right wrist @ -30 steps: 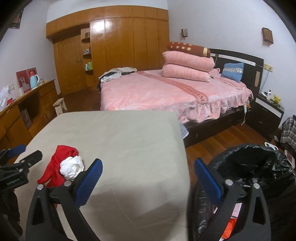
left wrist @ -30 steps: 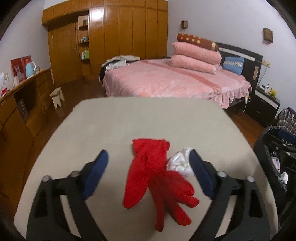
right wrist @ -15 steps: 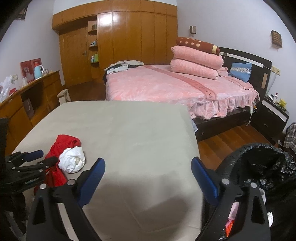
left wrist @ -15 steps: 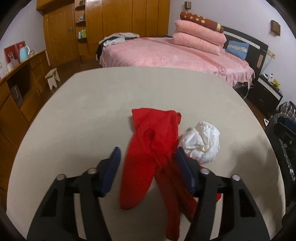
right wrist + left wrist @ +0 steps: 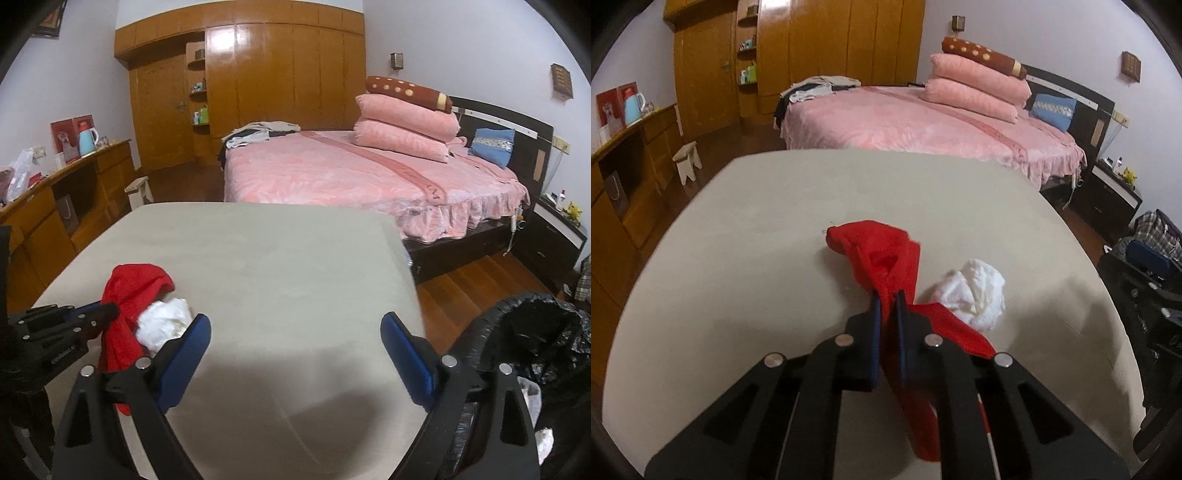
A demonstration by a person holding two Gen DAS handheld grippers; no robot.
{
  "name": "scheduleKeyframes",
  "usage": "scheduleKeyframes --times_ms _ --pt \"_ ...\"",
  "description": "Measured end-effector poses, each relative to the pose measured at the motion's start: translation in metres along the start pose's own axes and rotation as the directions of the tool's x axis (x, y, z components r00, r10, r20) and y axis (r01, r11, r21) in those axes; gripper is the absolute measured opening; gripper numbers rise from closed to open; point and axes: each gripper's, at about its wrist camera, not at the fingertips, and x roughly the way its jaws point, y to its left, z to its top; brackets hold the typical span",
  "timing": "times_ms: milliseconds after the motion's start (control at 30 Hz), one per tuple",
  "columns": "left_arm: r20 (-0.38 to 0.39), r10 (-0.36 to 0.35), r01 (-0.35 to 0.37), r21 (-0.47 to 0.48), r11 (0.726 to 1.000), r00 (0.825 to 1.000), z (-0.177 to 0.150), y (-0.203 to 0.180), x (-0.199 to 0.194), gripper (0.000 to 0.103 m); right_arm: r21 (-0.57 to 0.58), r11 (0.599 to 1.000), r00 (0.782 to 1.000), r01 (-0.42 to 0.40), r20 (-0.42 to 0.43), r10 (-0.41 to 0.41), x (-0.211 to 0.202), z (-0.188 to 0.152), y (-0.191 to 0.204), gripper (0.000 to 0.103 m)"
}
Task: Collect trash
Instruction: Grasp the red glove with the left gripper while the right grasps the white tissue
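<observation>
The left claw (image 5: 886, 295) is pinched tight on the crumpled red cloth glove (image 5: 882, 254), its blue pads having just closed onto a fold of the fabric near the middle of the beige cloth-covered surface (image 5: 757, 240). The far end of the glove bunches up on the surface beyond the claw tips, while another part of the red fabric trails back under the claw toward the near edge. Just to the right of the glove, touching it, lies a crumpled ball of white tissue paper (image 5: 975, 295).

In the right wrist view the same red glove (image 5: 129, 291) and white tissue ball (image 5: 164, 325) sit at the near left of the surface (image 5: 288, 266), with the black left claw (image 5: 98, 314) reaching in from the left edge and clamped on the red fabric. The right claw (image 5: 295, 350) stands wide, its blue pads well apart with nothing between them, hanging over the bare near part of the surface, well to the right of the trash. At the near right, beside the surface and lower, stands a bin lined with a black plastic bag (image 5: 535, 332), with bits of pale litter visible inside it.

Beyond the surface a bed with a pink cover (image 5: 351, 173) fills the far side of the room
</observation>
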Motion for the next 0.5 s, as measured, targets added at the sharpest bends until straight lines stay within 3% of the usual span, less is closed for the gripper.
scheduleKeyframes --times_ms 233,500 --pt "0.018 0.055 -0.054 -0.022 0.998 0.998 0.005 0.022 -0.009 0.007 -0.001 0.998 0.998 -0.063 -0.003 0.063 0.015 0.006 0.034 0.089" --pt "0.016 0.091 -0.090 -0.043 0.995 0.996 0.008 0.044 -0.011 0.007 -0.018 0.996 0.994 -0.087 -0.075 0.085 0.045 0.002 0.074 0.082"
